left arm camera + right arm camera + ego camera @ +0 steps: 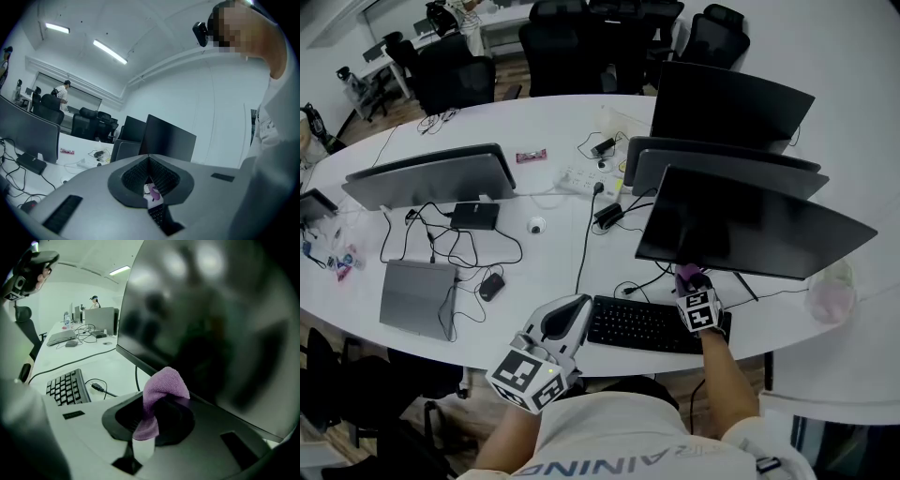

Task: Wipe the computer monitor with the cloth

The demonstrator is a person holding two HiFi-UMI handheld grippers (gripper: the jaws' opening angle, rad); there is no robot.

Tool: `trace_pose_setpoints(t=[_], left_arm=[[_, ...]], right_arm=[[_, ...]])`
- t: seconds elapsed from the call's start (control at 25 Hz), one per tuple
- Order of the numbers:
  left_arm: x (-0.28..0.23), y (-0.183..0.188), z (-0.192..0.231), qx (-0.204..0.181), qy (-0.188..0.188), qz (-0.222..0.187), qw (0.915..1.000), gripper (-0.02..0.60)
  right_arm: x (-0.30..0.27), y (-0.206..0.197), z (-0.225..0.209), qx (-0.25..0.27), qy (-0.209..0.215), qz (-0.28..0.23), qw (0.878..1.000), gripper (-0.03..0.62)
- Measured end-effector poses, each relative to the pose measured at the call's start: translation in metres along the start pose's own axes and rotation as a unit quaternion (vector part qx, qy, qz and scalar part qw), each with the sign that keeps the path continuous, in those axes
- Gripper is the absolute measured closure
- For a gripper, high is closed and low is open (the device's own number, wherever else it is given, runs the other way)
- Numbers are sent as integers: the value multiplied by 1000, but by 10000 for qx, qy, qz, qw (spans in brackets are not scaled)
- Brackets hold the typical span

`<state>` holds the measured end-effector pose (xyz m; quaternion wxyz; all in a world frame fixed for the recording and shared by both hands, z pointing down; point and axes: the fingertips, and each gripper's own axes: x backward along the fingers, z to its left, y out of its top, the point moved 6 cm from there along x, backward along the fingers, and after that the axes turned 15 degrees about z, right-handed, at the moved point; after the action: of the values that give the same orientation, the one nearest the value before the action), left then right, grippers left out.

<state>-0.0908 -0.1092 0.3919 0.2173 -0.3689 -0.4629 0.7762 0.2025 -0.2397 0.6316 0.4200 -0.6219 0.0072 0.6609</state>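
Left gripper (566, 320) sits low over the near edge of the table (553, 258), wrist bent inward, jaws together on nothing. It is judged parked clear of the work. To its right, beyond the keyboard (649, 324), the right gripper (692, 284) is extended forward on a straight arm, jaws clamped on the purple cloth (160, 391). The bunched end faces the computer monitor (755, 225) at its lower edge — contact uncertain.

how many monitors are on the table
5. The left monitor; the near right monitor by the cloth; two grey-backed monitors overlapping behind it; the far monitor behind those. More may be hidden behind them.
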Motion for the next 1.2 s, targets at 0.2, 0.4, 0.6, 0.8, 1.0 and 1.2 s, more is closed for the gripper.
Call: trace_pose_setpoints(t=[0.2,0.4,0.6,0.8,1.0,1.2], left_arm=[[14,-2,16,62,87,-22,9999,577],[24,-1,29,78,131,-53,9999,577],[30,0,41,85,117,-69,9999,577],[36,-2,52,90,115,-43,9999,577],[40,-2,61,74,81,-52,9999,577],[45,-1,68,53,65,-70,9999,577]], right_arm=[[-4,16,20,79,91,20,9999,539],[-6,32,40,185,186,19,9997,539],[-16,39,52,227,248,-17,9994,539],[-21,47,65,233,278,28,9993,539],[-23,64,83,295,323,-81,9990,539],[-23,80,103,390,374,-158,9984,539]])
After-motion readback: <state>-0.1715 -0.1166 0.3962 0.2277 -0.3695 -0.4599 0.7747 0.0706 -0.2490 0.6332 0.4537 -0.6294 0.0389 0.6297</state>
